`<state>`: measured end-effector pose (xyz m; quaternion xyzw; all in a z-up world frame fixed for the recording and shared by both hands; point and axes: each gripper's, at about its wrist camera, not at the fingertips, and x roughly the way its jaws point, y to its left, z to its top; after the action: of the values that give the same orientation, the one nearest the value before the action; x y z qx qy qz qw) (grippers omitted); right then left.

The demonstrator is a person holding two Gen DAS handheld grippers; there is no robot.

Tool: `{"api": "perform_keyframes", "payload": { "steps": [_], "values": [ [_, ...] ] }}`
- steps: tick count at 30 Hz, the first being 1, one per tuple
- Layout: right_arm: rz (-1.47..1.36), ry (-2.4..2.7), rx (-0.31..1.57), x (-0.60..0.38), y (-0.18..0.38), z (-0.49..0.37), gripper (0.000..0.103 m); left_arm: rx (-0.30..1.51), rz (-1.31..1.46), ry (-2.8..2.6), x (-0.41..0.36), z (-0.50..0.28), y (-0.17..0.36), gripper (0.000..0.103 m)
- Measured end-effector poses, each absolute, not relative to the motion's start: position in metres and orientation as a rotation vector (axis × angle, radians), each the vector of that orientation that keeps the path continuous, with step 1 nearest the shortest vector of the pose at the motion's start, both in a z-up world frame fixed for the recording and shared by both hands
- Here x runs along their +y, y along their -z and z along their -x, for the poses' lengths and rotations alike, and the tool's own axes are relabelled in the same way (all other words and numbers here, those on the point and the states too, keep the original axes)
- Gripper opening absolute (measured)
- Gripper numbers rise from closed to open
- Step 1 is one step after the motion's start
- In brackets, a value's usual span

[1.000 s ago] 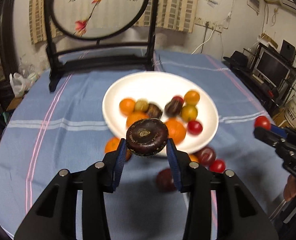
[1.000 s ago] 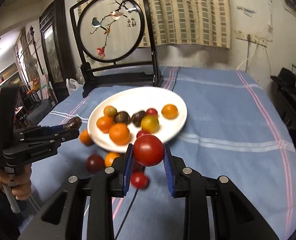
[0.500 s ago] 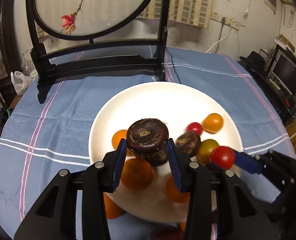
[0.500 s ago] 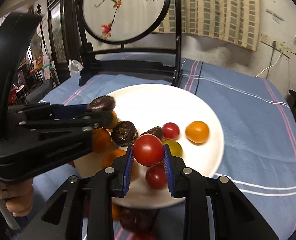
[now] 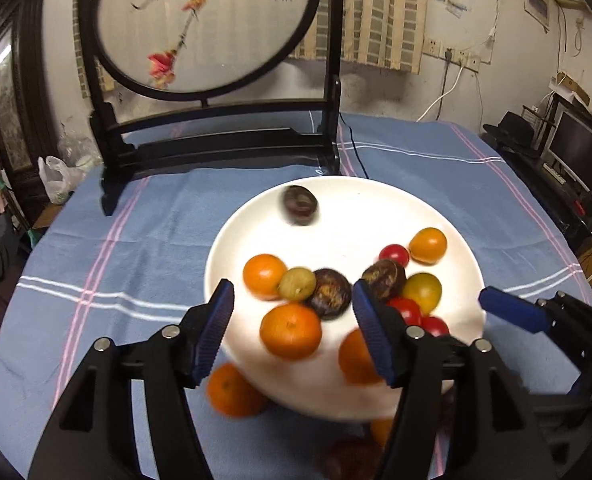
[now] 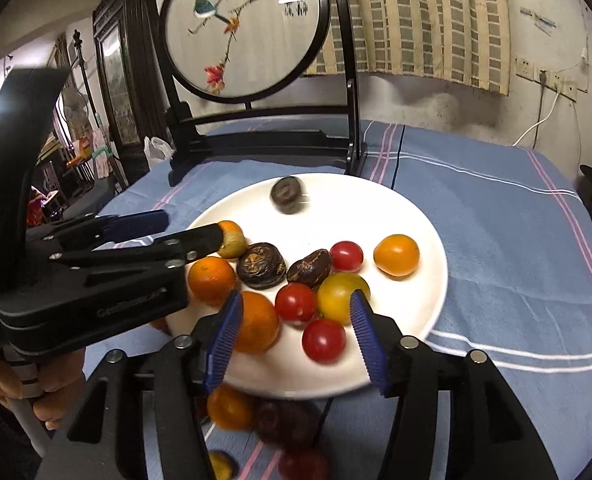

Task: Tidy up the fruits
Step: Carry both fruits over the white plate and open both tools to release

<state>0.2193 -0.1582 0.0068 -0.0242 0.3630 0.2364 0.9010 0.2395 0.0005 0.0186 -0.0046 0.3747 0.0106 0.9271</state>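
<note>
A white plate on the blue cloth holds oranges, red and yellow tomatoes and dark passion fruits. My left gripper is open and empty over the plate's near edge. A dark passion fruit, blurred, lies at the plate's far side. My right gripper is open and empty; a red tomato lies on the plate between its fingers. The left gripper shows in the right wrist view, the right gripper's fingertip in the left.
An orange, a dark fruit and a red tomato lie on the cloth in front of the plate. A round embroidered screen on a black stand stands behind the plate. A cable runs by it.
Both grippers opened over the plate. The passion fruit left the left gripper and rolled to the plate's far side. The red tomato left the right gripper and lies on the plate.
</note>
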Motion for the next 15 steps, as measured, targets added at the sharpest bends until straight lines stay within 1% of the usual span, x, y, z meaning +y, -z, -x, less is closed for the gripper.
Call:
{"api": "perform_keyframes", "payload": {
  "steps": [4,6,9,15],
  "values": [
    [0.041,-0.481,0.756,-0.168,-0.008,-0.2,0.059,0.749,-0.011,-0.038,-0.001,-0.209,-0.022,0.06],
    [0.041,-0.47,0.764,-0.172,-0.005,-0.189,0.061,0.747,-0.018,-0.045,-0.001,-0.193,-0.022,0.063],
    [0.046,-0.453,0.772,-0.177,0.001,-0.173,0.064,0.76,0.003,-0.056,0.002,-0.174,-0.019,0.064],
    [0.073,-0.416,0.805,-0.184,0.015,-0.146,0.065,0.756,-0.001,-0.047,0.002,-0.147,-0.011,0.067]
  ]
}}
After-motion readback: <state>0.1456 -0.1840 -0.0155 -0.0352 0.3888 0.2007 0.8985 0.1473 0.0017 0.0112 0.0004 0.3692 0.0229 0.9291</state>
